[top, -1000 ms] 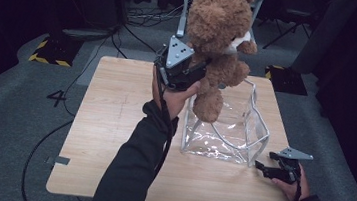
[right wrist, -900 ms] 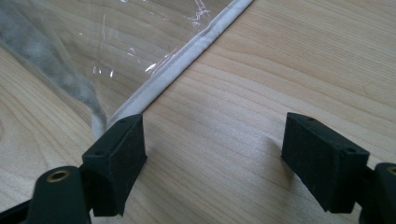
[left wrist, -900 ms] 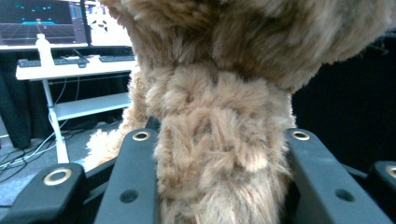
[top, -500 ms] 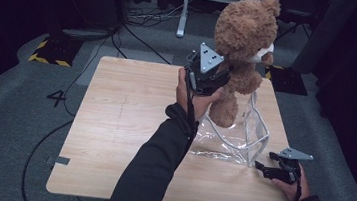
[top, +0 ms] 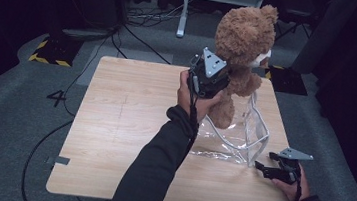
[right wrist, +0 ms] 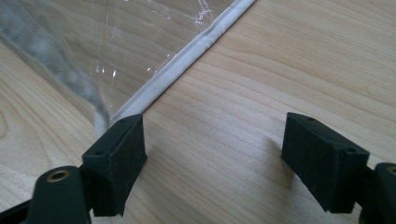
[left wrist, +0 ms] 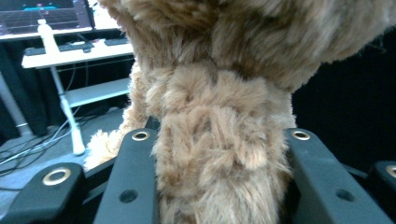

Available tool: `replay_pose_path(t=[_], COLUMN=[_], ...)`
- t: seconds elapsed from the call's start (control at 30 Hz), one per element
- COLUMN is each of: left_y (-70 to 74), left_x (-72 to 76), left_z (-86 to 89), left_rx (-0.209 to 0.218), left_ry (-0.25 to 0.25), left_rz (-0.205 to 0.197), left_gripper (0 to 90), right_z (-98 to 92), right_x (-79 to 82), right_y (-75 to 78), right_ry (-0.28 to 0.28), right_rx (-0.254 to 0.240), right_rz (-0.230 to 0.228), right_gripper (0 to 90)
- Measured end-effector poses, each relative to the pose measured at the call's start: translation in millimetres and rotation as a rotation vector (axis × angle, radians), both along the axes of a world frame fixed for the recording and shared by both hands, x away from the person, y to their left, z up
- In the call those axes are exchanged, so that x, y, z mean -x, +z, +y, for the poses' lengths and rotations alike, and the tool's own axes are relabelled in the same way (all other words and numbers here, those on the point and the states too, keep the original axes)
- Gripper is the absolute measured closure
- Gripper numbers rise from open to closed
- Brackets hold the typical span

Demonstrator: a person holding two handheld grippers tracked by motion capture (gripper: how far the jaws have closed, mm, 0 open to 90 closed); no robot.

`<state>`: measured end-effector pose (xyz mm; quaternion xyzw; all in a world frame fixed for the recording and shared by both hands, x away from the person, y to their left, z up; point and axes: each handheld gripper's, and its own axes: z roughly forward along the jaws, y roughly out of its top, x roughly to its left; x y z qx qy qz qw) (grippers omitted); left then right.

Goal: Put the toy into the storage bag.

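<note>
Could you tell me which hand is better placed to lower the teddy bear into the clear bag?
Left. The left gripper already clamps the teddy bear above the clear bag; the right gripper is open beside it.

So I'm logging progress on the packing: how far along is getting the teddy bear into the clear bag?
Done: the left gripper is shut on the teddy bear and has it lifted above the clear bag, whose mouth stands open on the table. In hand: lowering; one foot hangs at the opening. Left: getting the bear fully inside and letting go. The right gripper rests open beside the bag's edge.
</note>
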<state>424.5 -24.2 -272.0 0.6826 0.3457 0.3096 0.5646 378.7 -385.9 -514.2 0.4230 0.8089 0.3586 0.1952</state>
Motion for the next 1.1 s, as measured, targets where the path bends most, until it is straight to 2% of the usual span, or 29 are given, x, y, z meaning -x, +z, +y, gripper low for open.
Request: replay_pose_path(t=[0.13,0.3,0.47,0.6,0.8,0.9,0.93,1.1], left_y=[-6.4,-15.8,-23.5,-32.0,-35.5,-37.8,-38.8,-43.8], left_x=[-0.6,3.4,9.8,7.9,1.5,1.6,2.0,0.4], left_z=[-1.0,-1.9,5.7,-4.7,-15.8,-24.5,-27.0,-29.6], left_rx=[-0.002,-0.041,-0.026,-0.085,-0.094,-0.144,-0.164,-0.181], left_ry=[-0.009,-0.012,-0.048,-0.064,-0.083,-0.087,-0.103,-0.116], left_rz=[0.017,0.028,0.052,0.070,0.097,0.101,0.100,0.122], left_gripper=[63.6,63.6,63.5,63.0,62.6,62.3,62.2,61.4], right_z=[0.0,0.0,-0.1,-0.1,0.0,0.0,0.0,0.0], right_x=[0.0,0.0,-0.1,-0.1,0.0,-0.1,0.0,0.0], right_y=[0.0,0.0,0.0,0.0,0.0,0.0,0.0,0.0], right_ry=[0.000,0.000,0.000,0.002,0.000,0.000,0.000,0.000], right_rx=[0.001,0.000,0.001,0.001,0.000,0.000,0.000,0.000], right_rz=[-0.001,0.000,-0.001,-0.001,0.000,-0.001,0.000,0.000], right_gripper=[21.6,21.6,21.6,21.6,21.6,21.6,21.6,21.6])
